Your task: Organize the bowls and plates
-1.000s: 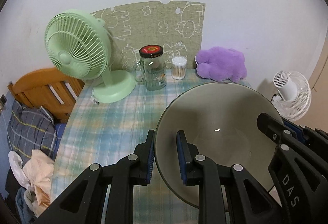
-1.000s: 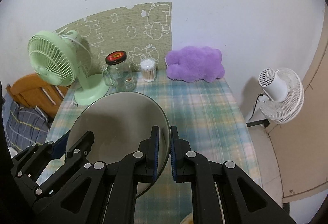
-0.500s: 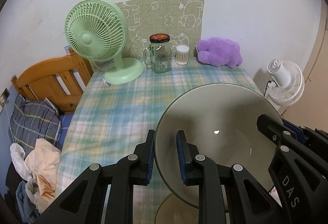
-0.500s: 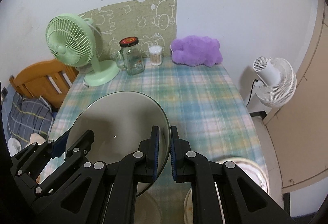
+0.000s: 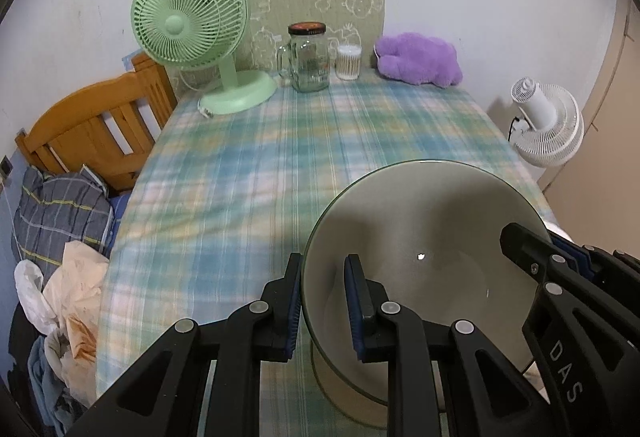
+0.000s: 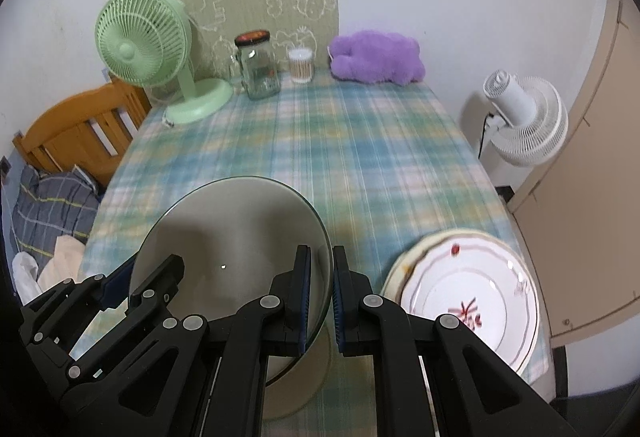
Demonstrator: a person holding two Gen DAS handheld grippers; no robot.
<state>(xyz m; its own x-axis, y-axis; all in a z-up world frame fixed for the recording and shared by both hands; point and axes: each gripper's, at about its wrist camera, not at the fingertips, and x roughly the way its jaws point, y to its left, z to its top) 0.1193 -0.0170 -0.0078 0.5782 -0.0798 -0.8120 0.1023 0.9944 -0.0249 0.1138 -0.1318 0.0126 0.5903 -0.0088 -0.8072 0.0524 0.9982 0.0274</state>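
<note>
A large grey-green bowl (image 5: 420, 229) (image 6: 240, 221) hangs tilted over the near part of the plaid table (image 5: 248, 173). My left gripper (image 5: 323, 269) is shut on its left rim, one pad inside and one outside. My right gripper (image 6: 322, 257) is shut on the right rim in the same way. Each gripper also shows at the bowl's far side in the other wrist view. Under the bowl lies a beige dish (image 5: 334, 393) (image 6: 308, 385), mostly hidden. To the right, at the table's near corner, stands a stack of white flowered plates (image 6: 468, 297).
Along the back wall stand a green fan (image 5: 188, 21), a glass jar (image 5: 309, 57), a cotton-swab tub (image 5: 349, 61) and a purple plush toy (image 5: 418, 59). A wooden chair (image 5: 92, 133) and heaped clothes (image 5: 60, 213) are left of the table; a white fan (image 5: 548, 125) stands to its right.
Both grippers have drawn back toward the table's near edge and sunk with the bowl. The back-wall objects look farther away. The flowered plates and the beige dish have come into view.
</note>
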